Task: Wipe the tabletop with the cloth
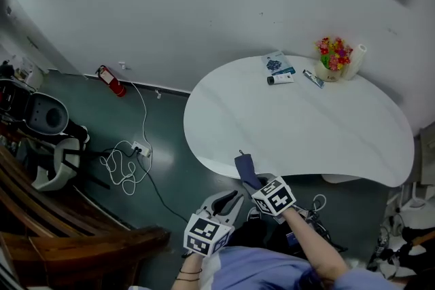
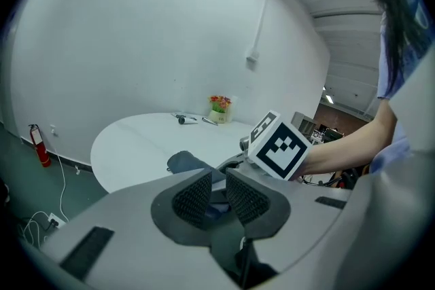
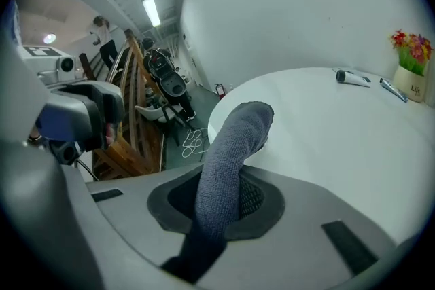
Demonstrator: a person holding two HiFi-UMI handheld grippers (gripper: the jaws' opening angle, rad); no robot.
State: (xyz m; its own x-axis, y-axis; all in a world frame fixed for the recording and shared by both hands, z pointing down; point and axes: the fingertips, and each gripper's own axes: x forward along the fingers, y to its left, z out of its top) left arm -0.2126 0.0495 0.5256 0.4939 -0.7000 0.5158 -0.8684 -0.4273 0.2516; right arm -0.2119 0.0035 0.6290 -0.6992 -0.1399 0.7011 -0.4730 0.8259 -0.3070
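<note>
On the dark green floor (image 1: 170,139) to my left lie a red fire extinguisher (image 1: 109,80) and a coiled white cable (image 1: 122,166). My left gripper (image 1: 234,199) hovers off the table's near edge. Its black ribbed fingers (image 2: 194,197) stand a narrow gap apart, gripping nothing. Just beside it, my right gripper (image 1: 257,184) is clamped on the grey-blue knitted cloth (image 3: 234,139), whose free end arches over the near rim of the white rounded tabletop (image 1: 306,125). A small pot of bright flowers (image 1: 332,58) stands at the far edge.

Grey left gripper (image 2: 218,188) and right gripper (image 3: 223,204), black-and-white marker cubes (image 1: 206,234); lavender shirt (image 1: 255,269).
</note>
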